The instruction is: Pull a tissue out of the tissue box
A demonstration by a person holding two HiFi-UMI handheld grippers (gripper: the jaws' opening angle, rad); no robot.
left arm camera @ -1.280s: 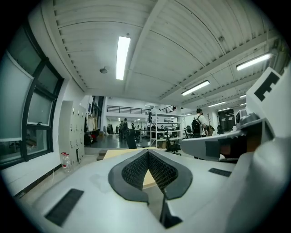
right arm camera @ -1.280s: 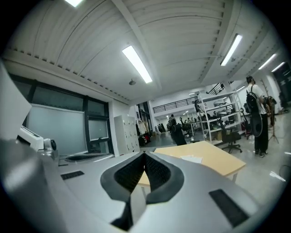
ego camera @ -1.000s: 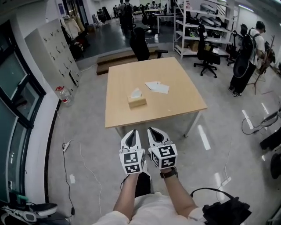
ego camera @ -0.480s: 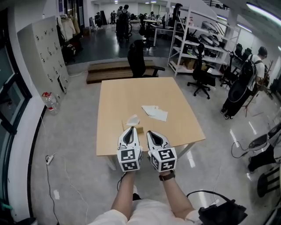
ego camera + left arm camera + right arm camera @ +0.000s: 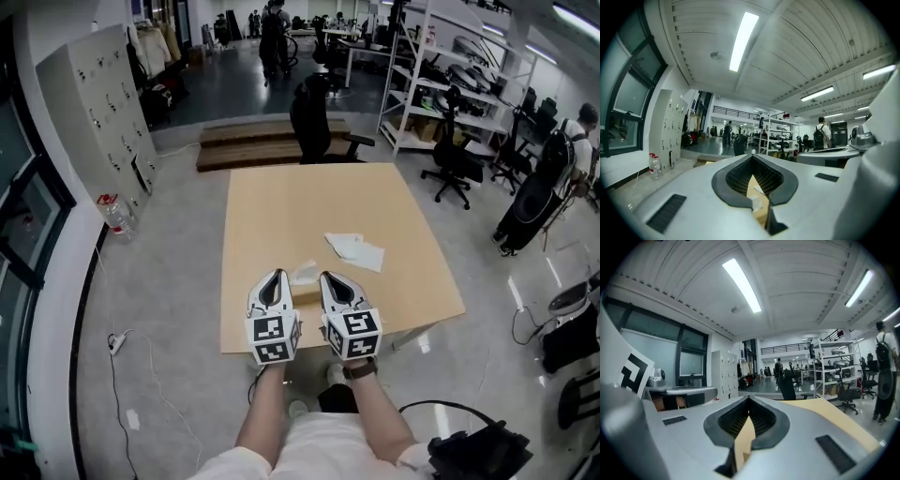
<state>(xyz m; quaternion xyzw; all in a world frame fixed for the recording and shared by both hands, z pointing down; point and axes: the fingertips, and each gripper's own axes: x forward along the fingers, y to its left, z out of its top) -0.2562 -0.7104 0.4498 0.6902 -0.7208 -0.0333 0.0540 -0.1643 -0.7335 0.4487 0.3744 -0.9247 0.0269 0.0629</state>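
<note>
A light wooden table (image 5: 281, 206) stands ahead in the head view. On its near part sits a tan tissue box (image 5: 305, 293) with a white tissue (image 5: 304, 273) sticking up from it. The box is mostly hidden between my two grippers. My left gripper (image 5: 274, 278) and right gripper (image 5: 336, 278) are side by side at the table's near edge, both shut and empty, pointing level at the box. In the left gripper view, the box (image 5: 760, 212) shows through the slit below the shut left gripper (image 5: 751, 157). The right gripper (image 5: 749, 398) shows only tabletop.
Loose white tissues (image 5: 356, 250) lie on the table right of the box. A black office chair (image 5: 319, 117) stands at the far side. Grey lockers (image 5: 94, 103) and a water bottle (image 5: 117, 216) are at the left, shelves (image 5: 441, 84) and a person (image 5: 572, 141) at the right.
The view and both grippers have come forward to the table. The grippers went from over the floor to the table's near edge, now flanking the tissue box. Both stayed shut.
</note>
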